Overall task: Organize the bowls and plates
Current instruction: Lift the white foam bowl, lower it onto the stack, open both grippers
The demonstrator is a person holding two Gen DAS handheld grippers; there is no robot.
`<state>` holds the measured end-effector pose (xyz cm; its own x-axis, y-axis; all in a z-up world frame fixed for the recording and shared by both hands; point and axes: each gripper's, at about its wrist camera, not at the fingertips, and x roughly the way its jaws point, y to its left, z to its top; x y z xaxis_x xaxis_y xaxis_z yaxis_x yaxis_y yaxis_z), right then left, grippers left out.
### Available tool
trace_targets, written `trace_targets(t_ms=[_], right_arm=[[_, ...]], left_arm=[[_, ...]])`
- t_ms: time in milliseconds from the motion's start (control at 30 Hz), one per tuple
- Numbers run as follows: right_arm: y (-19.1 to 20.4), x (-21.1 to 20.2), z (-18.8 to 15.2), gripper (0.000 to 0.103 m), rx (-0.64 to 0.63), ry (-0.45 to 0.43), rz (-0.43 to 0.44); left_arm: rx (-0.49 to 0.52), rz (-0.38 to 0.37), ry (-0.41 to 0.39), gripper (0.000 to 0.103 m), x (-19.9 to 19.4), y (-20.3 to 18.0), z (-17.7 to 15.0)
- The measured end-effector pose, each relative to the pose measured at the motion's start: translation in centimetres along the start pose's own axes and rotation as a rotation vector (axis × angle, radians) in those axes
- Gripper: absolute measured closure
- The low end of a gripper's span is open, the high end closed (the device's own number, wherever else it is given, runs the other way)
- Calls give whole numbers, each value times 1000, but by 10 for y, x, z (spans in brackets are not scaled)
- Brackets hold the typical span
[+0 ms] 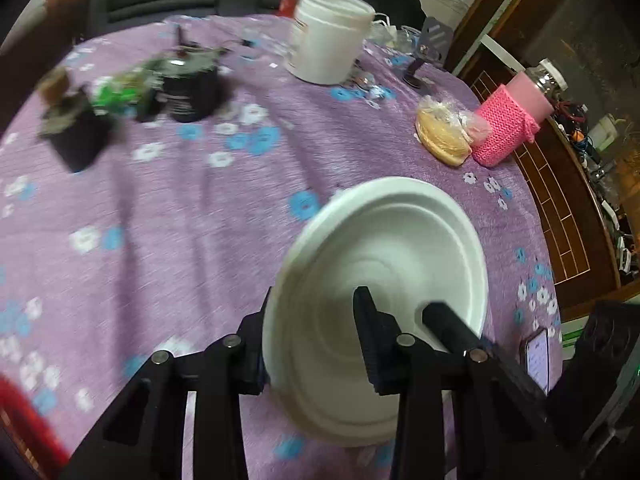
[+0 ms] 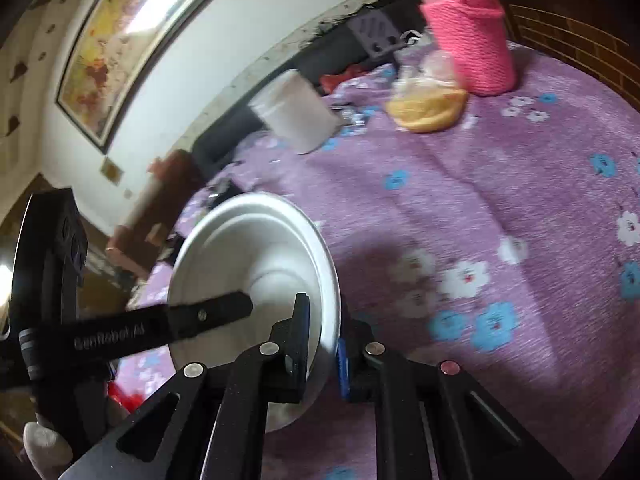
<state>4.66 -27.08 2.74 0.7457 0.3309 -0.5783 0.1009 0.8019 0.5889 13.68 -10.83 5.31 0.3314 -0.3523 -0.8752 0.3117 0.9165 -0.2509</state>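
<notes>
A white bowl is held on edge above the purple flowered tablecloth. My left gripper is shut on its rim, one finger outside the wall and one inside. My right gripper is shut on the rim of the same bowl from the other side. A finger of the right gripper reaches into the bowl in the left wrist view. The left gripper's finger lies across the bowl in the right wrist view. No plates show in either view.
On the table stand a white jar, a black can, a small black box, a bagged flatbread and a pink knitted bottle. A phone lies at the right edge. A wooden cabinet stands to the right.
</notes>
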Motion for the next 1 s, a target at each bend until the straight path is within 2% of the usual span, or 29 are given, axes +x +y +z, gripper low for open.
trace_targets(t_ms=[167,267,367,433,567,667,800,900,1000], right_arm=[[44,-7,-20,90,-92,30,91],[71,-13,-45,90,-118,101,181],[118,-21,-67,90,-176,159,284],[164,-30,-83,90,-293,200,360],[249,-45,-116,90,-509,227,510],[296,-56,-150,90,-613,230,610],[314,-53,-183,89,-612,277,694],[307,-43,-196,89,-609,302,685],[301,-33,-191,89,-585,314,676]], left_arm=[[-15,87,-84,68,-62,17,-38],[-56,139,-148,68,-108,35,-77],[-94,227,-208,65,-157,56,-122],[-152,264,-267,65,-197,78,-152],[-341,310,-350,65,-266,131,-214],[-429,389,-385,65,-297,150,-247],[-495,474,-434,64,-322,163,-275],[-500,486,-420,64,-321,163,-279],[-479,505,-403,64,-315,160,-280]])
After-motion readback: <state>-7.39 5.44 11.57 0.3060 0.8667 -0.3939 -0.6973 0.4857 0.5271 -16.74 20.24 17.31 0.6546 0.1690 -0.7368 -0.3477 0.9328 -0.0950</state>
